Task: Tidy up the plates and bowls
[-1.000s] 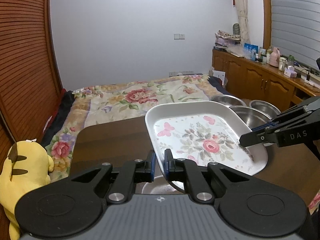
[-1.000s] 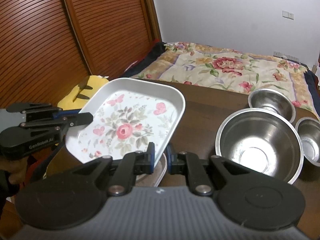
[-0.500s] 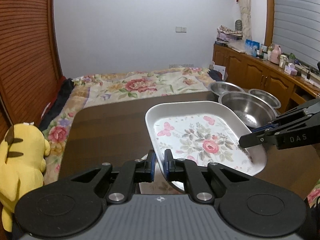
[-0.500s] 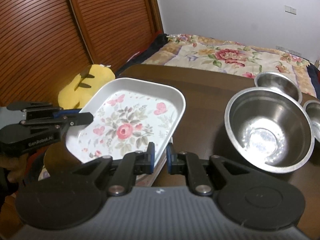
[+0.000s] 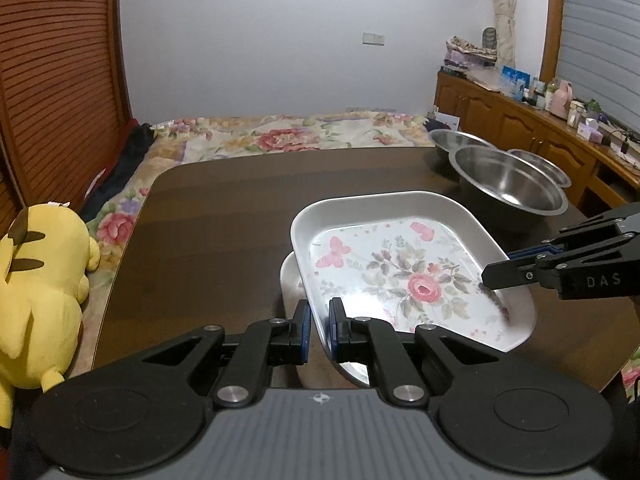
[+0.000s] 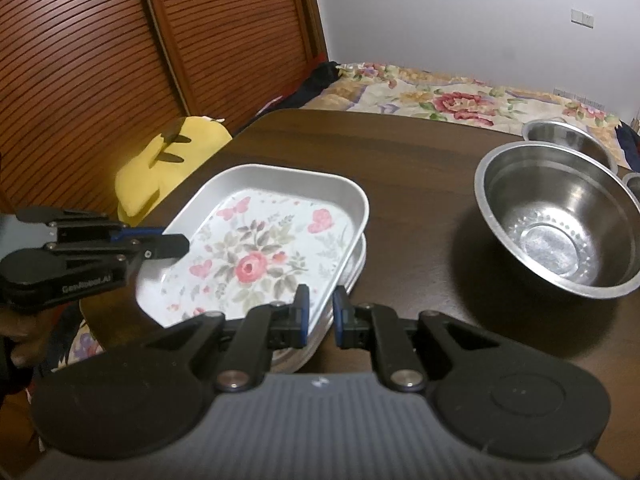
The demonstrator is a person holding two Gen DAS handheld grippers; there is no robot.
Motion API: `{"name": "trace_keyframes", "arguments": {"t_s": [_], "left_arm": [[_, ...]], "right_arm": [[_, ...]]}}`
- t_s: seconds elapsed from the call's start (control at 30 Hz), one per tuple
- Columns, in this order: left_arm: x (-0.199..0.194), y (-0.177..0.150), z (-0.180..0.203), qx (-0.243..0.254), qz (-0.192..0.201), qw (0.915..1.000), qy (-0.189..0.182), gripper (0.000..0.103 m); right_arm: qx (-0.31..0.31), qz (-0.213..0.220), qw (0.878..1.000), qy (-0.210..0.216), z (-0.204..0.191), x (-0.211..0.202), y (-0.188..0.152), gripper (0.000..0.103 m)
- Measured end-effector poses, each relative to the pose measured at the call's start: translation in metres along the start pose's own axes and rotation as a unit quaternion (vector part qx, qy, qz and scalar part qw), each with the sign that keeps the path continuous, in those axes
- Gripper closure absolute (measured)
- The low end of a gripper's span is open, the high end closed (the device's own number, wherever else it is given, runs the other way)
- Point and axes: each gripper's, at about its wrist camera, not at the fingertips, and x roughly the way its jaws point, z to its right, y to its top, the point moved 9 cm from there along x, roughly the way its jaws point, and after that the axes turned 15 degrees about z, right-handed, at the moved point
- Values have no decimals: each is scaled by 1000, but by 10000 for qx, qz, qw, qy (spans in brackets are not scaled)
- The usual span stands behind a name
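Observation:
A white rectangular floral tray (image 5: 400, 272) (image 6: 260, 252) hangs low over the dark wooden table (image 5: 220, 220), held level at two opposite rims. My left gripper (image 5: 318, 320) is shut on its near-left rim and shows in the right wrist view as the left gripper (image 6: 176, 244). My right gripper (image 6: 320, 308) is shut on the opposite rim and shows in the left wrist view as the right gripper (image 5: 496, 274). Directly beneath lies a second tray (image 5: 288, 280) (image 6: 354, 276), only its edge showing. A large steel bowl (image 5: 508, 192) (image 6: 560, 220) stands to the right.
Two smaller steel bowls (image 5: 456, 142) (image 5: 540, 164) stand behind the large one near the table's far right corner. A yellow plush toy (image 5: 36, 280) (image 6: 168, 164) sits off the table's left edge. A flowered bed (image 5: 288, 136) lies beyond the table.
Both grippers have come down with the floral tray, which now hangs close over the lower tray. The bowls have not moved.

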Motion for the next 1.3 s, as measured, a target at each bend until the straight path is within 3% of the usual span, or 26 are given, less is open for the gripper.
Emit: {"name": "trace_keyframes", "arguments": {"t_s": [0.47,0.93,1.3], "left_arm": [[8,-9,-4,74,-52,9999,108,91],[14,-18,-9,61,-81,9997,202,91],[14,-18,-9,71,-88,9997,210,92]], "right_arm": [[-412,462,9973,-398,-9,6,-8,89],[34,860,9953,-435,-7,9,-15,88],[116,846,9954,-430,-6,13,-20,88]]}}
